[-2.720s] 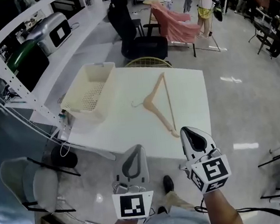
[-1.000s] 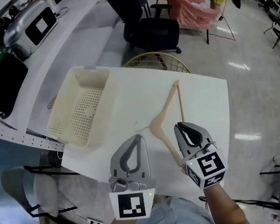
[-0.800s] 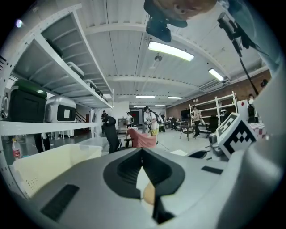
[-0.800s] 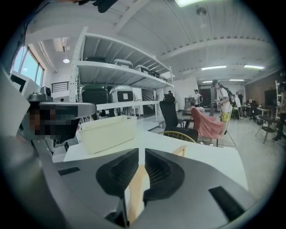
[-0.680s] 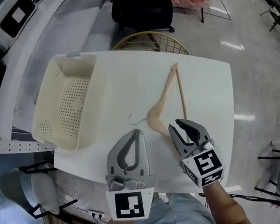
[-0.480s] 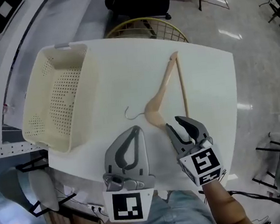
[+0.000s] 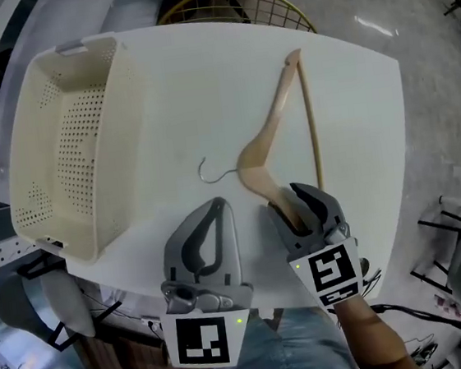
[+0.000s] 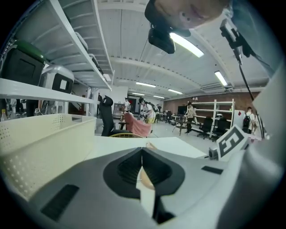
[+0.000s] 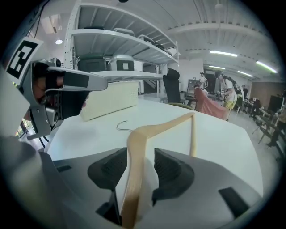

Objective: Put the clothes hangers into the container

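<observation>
The light, stiff wooden hanger [image 7: 255, 167] on the tabletop [image 7: 202, 83] is best gripped at its near arm, straddled untouched by the just-opened jaws of the right tool [image 7: 293, 204], while the left tool [image 7: 215, 210] is held closed.

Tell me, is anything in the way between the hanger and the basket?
Nothing visible is. The wooden hanger lies on the white table, one arm between the jaws of the right gripper, which have just been opening and stand apart. Only bare tabletop lies between the hanger and the cream basket at the left.
</observation>
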The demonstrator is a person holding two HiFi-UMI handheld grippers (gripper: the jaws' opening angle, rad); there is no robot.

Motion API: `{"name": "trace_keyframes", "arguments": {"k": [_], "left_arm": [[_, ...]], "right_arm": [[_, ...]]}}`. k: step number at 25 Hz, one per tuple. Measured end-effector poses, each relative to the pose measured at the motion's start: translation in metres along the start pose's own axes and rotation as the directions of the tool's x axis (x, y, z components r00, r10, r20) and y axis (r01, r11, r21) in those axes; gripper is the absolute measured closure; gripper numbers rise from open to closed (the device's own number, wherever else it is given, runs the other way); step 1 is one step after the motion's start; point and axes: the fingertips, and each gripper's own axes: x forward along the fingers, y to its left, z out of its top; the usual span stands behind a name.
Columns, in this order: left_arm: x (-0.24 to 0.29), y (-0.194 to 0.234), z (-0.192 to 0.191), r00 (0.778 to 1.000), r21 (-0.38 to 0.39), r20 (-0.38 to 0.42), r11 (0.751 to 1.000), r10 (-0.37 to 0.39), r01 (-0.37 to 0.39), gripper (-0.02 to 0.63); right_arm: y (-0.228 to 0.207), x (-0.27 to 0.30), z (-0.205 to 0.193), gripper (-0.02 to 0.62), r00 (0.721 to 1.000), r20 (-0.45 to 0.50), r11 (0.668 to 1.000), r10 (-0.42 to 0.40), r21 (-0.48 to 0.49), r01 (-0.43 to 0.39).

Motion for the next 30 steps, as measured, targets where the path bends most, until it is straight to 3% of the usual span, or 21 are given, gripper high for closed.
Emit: {"name": "trace_keyframes", "arguments": {"k": [6,14,18,21,30], "left_arm": [[0.005,0.003,-0.003,1.0,-0.011,-0.002,1.0,-0.015,0.015,0.594],[0.005,0.013,-0.005,1.0,-0.028,-0.008,1.0,-0.01,0.01,0.594],[0.006,0.016,-0.004,1.0,-0.035,-0.001,0.999,-0.012,0.012,0.594],[0.005,0.017,-0.002,1.0,-0.034,0.006,0.999,-0.011,0.011,0.594],[-0.015,0.022,0.01,0.999,0.006,0.025,0.999,0.035,-0.035,0.594]], "right_arm": [[0.002,0.008,-0.01,0.408,0.996,-0.087,0.998,-0.037,-0.055,0.032],[0.003,0.012,-0.015,0.439,0.986,-0.168,1.0,-0.004,-0.002,0.004],[0.002,0.013,-0.016,0.445,0.984,-0.178,1.0,0.01,0.006,-0.009],[0.0,0.013,-0.016,0.489,0.983,-0.182,1.0,0.008,0.018,-0.005],[-0.001,0.009,-0.008,0.494,0.993,-0.12,0.998,-0.011,0.059,0.018]]}}
